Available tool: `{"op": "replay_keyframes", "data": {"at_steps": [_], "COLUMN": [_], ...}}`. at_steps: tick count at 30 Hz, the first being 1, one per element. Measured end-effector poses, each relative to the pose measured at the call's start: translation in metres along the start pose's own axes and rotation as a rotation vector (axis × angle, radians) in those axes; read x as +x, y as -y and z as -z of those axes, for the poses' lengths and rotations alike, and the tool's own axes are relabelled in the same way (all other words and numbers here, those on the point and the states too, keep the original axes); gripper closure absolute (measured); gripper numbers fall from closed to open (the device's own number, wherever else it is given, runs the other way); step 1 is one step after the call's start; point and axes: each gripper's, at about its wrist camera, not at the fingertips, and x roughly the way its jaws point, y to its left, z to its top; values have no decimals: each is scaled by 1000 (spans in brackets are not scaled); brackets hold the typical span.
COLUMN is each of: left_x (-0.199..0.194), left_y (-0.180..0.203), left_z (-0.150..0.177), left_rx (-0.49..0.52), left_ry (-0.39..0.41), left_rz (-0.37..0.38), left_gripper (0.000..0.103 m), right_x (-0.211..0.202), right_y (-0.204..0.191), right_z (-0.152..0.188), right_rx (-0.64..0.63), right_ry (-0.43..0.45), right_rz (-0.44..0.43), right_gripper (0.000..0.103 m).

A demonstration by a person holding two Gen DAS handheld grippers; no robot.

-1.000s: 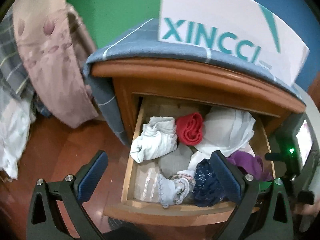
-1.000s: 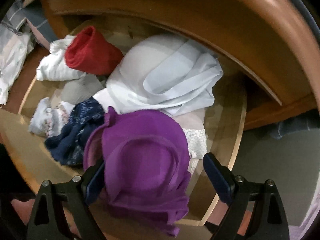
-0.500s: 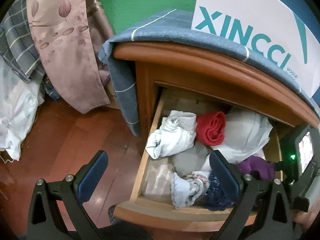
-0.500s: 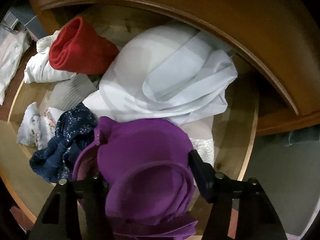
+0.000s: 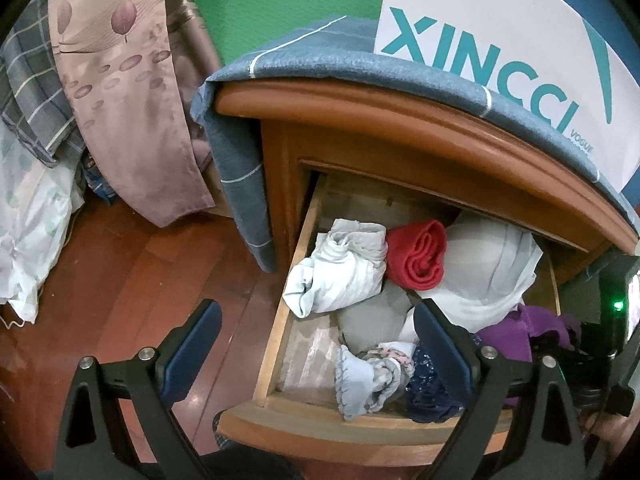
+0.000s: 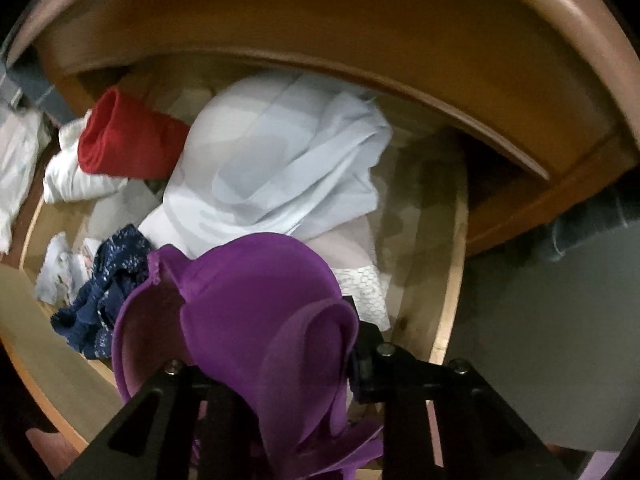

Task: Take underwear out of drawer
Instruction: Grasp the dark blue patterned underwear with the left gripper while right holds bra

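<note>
The wooden drawer (image 5: pixel 280 320) of a nightstand stands pulled open and holds several garments. My right gripper (image 6: pixel 272 364) is shut on a purple bra (image 6: pixel 256 300) at the drawer's front right; the bra also shows in the left wrist view (image 5: pixel 516 332). Other pieces lie in the drawer: a red roll (image 5: pixel 418 258), a pale white garment (image 6: pixel 280 160), a navy lace piece (image 6: pixel 100 300) and light blue underwear (image 5: pixel 364 380). My left gripper (image 5: pixel 316 344) is open and empty, held in front of the drawer's left side.
A blue cloth (image 5: pixel 320 52) and a white XINCCI sign (image 5: pixel 500 40) sit on the nightstand top. Bedding and a pink curtain (image 5: pixel 120 100) hang at the left over the red wooden floor (image 5: pixel 120 272). The nightstand's top overhangs the drawer (image 6: pixel 360 40).
My right gripper has closed on the purple bra and raised it slightly. My left gripper has shifted left, so the drawer sits further right in its view.
</note>
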Motion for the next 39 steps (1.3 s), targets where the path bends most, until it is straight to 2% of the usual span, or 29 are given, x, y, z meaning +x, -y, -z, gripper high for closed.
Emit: {"op": "replay_keyframes", "data": {"at_steps": [5, 12, 18, 19, 21, 26, 29, 31, 36, 39], "left_x": [-1, -2, 14, 18, 26, 40, 52, 58, 59, 58], "left_y": [4, 25, 58, 61, 66, 84, 94, 101, 115, 124], "left_z": [0, 0, -1, -2, -5, -13, -18, -18, -4, 8], "left_rx": [10, 89, 208, 206, 198, 335, 414, 445, 496, 539], "left_ry": [-4, 9, -54, -74, -106, -113, -169, -200, -320, -362], "left_rz": [19, 65, 87, 104, 140, 106, 154, 152, 265, 266], "left_gripper": [8, 8, 9, 10, 28, 28, 27, 27, 27, 24], "right_x": [-10, -42, -50, -51, -52, -51, -48, -47, -47, -46], "right_y": [13, 21, 31, 33, 38, 45, 52, 57, 62, 64], "right_z": [-1, 1, 10, 10, 11, 17, 18, 19, 21, 20], "right_rx": [34, 81, 119, 128, 142, 178, 207, 222, 233, 245], "right_ry": [40, 104, 129, 131, 135, 137, 135, 135, 126, 120], "right_rz": [-21, -74, -139, -152, -178, -225, -252, -267, -276, -282], "right_gripper": [81, 81, 81, 81, 81, 81, 81, 81, 81, 81]}}
